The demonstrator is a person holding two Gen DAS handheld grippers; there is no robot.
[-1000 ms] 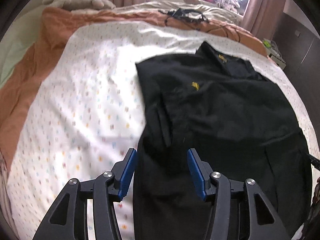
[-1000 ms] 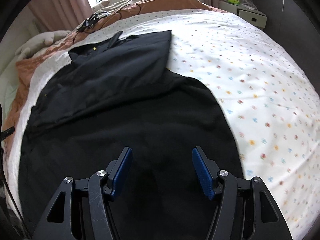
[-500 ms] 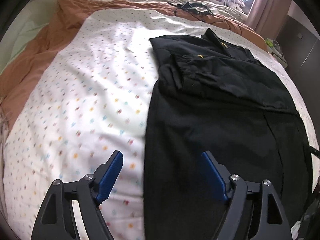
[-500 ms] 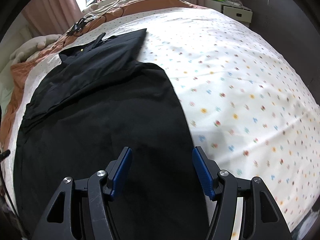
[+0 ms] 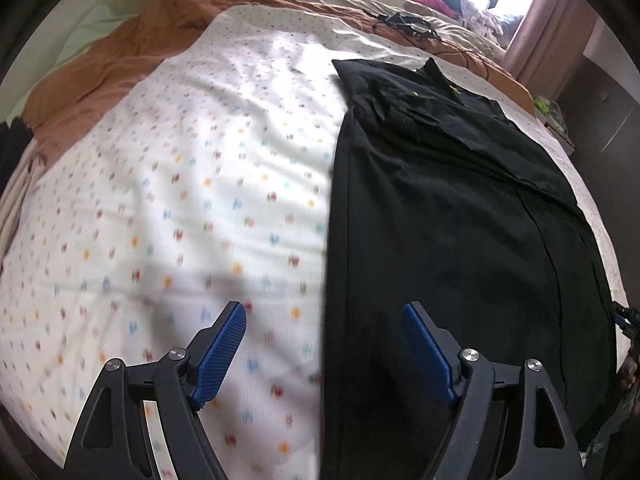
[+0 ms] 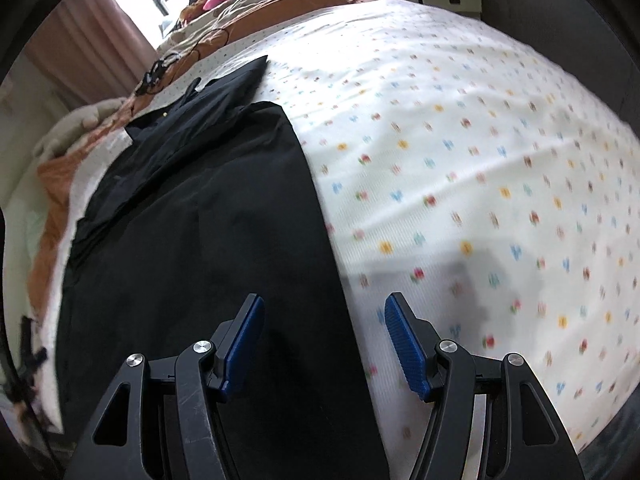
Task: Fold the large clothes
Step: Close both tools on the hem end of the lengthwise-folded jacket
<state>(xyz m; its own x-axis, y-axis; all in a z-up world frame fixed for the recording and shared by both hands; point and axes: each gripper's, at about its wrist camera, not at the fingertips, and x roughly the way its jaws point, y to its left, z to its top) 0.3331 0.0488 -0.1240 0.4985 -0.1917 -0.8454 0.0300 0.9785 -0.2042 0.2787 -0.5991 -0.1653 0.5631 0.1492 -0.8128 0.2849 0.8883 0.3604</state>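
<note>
A: Both grippers have slid back toward the garment's near end since the earlier frames; the left one now straddles its left edge, the right one its right edge.

B: Fingers?

A: Left gripper (image 5: 323,354) has just been opening and now stands wide apart, the garment's (image 5: 440,208) edge lying below the gap, pads not pressing on it. Right gripper (image 6: 323,347) is apart too, nothing clamped, hovering over the garment's (image 6: 200,240) right edge.

B: Where's the garment?

A: Flat on the dotted sheet (image 5: 180,184), long strip running from 6 o'clock up to 1 o'clock in the left view, collar at the far end. Orange blanket (image 5: 120,60) beyond, at 11.

B: Progress?

A: Looks like the sides and sleeves are already turned in, since it lies as a narrow panel with layers on top near the collar. Judging from that, the lengthwise folds are left: take the near corners, carry them toward the collar. Not gripped yet.
</note>
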